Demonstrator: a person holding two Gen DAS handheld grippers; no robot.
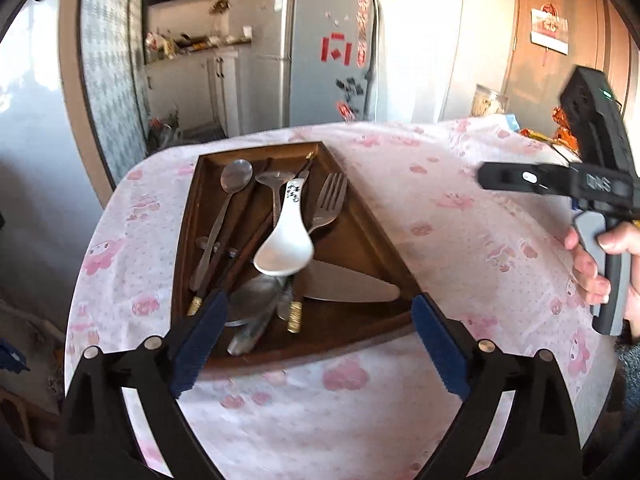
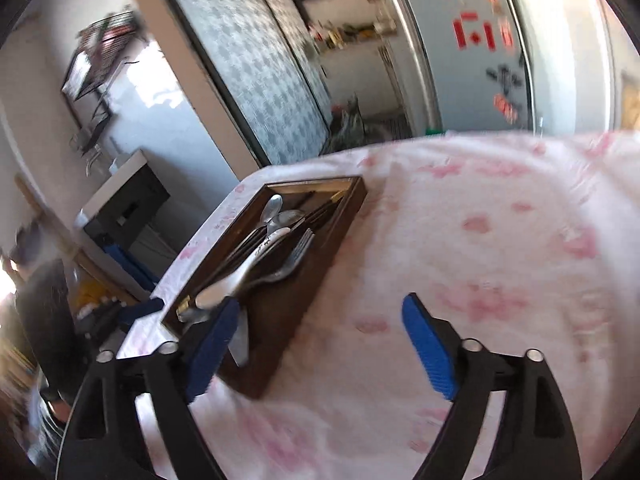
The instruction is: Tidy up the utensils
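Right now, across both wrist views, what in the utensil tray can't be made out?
- Left wrist view: the near ends of the chopsticks and the metal spoon sit behind the left gripper's near finger.
- Left wrist view: the flat server is partly under the white ceramic spoon.
- Right wrist view: motion blur smears the wooden tray; utensils merge.
- Right wrist view: the right gripper's finger covers the tray's near corner.

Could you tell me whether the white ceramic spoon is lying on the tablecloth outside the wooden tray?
No, the white ceramic spoon lies inside the wooden tray, resting on top of the other utensils.
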